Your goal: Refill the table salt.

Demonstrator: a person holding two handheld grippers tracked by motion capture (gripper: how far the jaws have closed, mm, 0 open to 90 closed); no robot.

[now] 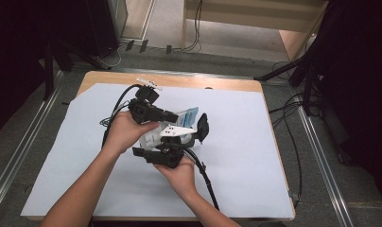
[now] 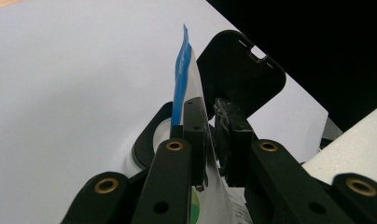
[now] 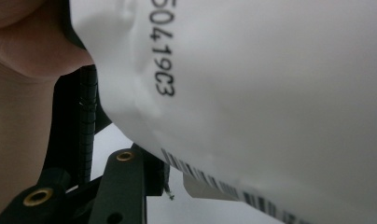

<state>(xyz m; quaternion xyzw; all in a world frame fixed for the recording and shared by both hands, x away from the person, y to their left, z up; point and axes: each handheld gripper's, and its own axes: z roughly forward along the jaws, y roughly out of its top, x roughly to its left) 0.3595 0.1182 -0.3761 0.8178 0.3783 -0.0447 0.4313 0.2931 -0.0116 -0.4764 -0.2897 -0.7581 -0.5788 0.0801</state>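
A white pouch with a blue top strip is held up over the table between both hands. In the left gripper view my left gripper is shut on the pouch's thin edge, with a pad on each side of the sheet. The high view shows that gripper reaching in from the left. My right gripper comes up from below. Its view has the pouch's printed side lying against one ribbed pad. The other jaw is hidden behind the pouch, so the grip is unclear.
A pale sheet covers the wooden table. Cables trail from both grippers across the sheet toward the person. Metal rails and loose cables run along the floor on either side, with dark stands at the back corners.
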